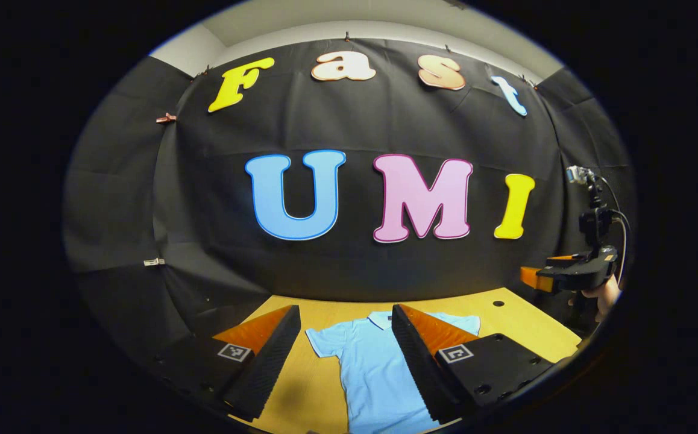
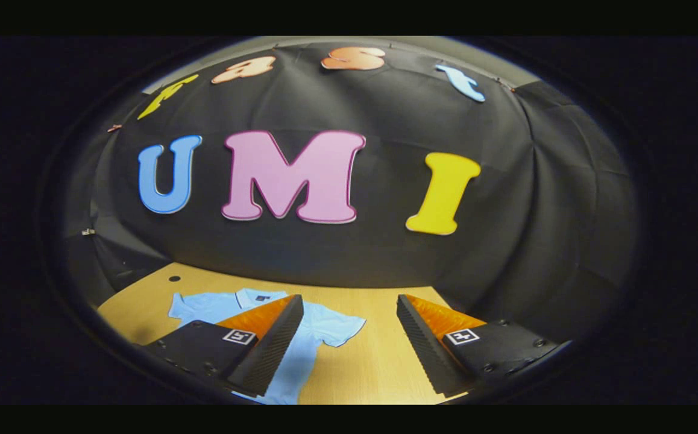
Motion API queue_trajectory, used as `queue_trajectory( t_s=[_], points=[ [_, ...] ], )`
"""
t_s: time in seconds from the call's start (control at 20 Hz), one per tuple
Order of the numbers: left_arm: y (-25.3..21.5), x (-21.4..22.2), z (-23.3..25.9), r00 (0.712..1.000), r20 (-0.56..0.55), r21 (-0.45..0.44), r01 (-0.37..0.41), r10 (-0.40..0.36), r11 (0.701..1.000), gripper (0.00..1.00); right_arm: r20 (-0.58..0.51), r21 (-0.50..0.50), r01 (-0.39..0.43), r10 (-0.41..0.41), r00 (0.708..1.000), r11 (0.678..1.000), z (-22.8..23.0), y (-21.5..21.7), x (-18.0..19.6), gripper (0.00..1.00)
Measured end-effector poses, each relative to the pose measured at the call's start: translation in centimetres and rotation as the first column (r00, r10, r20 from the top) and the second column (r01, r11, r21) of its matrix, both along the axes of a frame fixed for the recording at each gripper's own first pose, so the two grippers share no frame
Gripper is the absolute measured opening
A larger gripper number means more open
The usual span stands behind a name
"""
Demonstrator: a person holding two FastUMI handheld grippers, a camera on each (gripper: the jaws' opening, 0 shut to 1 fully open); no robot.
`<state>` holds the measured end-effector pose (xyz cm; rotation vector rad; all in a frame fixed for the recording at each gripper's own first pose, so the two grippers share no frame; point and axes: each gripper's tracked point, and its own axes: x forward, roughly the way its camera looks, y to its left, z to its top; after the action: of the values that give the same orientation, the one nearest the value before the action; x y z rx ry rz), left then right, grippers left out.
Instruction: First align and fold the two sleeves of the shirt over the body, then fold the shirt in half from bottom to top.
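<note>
Black cloth walls close the booth behind a wooden table (image 1: pixel 524 325).

At the bottom of the left gripper view, the left gripper (image 1: pixel 346 325) is held level above the table, pointing at the back wall, its fingers spread wide with nothing between them. Through the gap lies the shirt (image 1: pixel 367 367), light blue, flat on the wood with its collar toward the wall; one short sleeve spreads out at lower centre-left, the other sleeve is partly hidden behind the right-hand finger. The fingers hang above the cloth, and I cannot tell their height over it.

At the right edge of that same view the right gripper (image 1: pixel 533 277) floats well above the table, its tips pointing toward the frame's centre, with a hand (image 1: pixel 605 295) gripping it from below and a cable looping behind.

In the right gripper view, the right gripper (image 2: pixel 349 319) is likewise parted wide and holds nothing. The shirt (image 2: pixel 325 322) sits at lower left of the frame, partly behind the left-hand finger, one sleeve reaching toward the centre. Bare table (image 2: pixel 373 361) fills the gap between the fingers.
</note>
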<state>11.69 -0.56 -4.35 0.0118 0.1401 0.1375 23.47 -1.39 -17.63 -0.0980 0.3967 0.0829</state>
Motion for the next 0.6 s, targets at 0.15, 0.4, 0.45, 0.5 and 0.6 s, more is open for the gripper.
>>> queue_trajectory(
  t_s=[0.15,0.4,0.45,0.5,0.6],
  points=[
    [-0.1,2.5,-0.9,0.999,-0.03,-0.013,-0.045,0.045,0.999,0.97,-0.106,-0.001,0.0,0.0,0.994,1.0,-5.5,-1.0,3.8,0.98],
    [-0.2,6.0,-2.4,0.99,-0.088,-0.009,-0.109,0.108,0.994,0.97,-0.307,0.007,0.008,-0.005,0.952,1.0,-15.5,-2.3,8.2,0.98],
    [-0.3,6.4,-2.8,0.988,-0.104,-0.012,-0.119,0.117,0.993,0.97,-0.339,0.009,0.022,-0.018,0.941,1.0,-16.9,-2.6,8.8,0.98],
    [-0.5,6.7,-3.2,0.986,-0.116,-0.018,-0.125,0.122,0.992,0.97,-0.359,0.019,0.031,-0.022,0.933,0.999,-18.4,-2.7,9.6,0.97],
    [-0.8,7.3,-4.2,0.981,-0.147,-0.034,-0.137,0.13,0.99,0.97,-0.402,0.01,0.042,-0.035,0.915,0.999,-21.9,-3.3,11.0,0.98]
  ],
)
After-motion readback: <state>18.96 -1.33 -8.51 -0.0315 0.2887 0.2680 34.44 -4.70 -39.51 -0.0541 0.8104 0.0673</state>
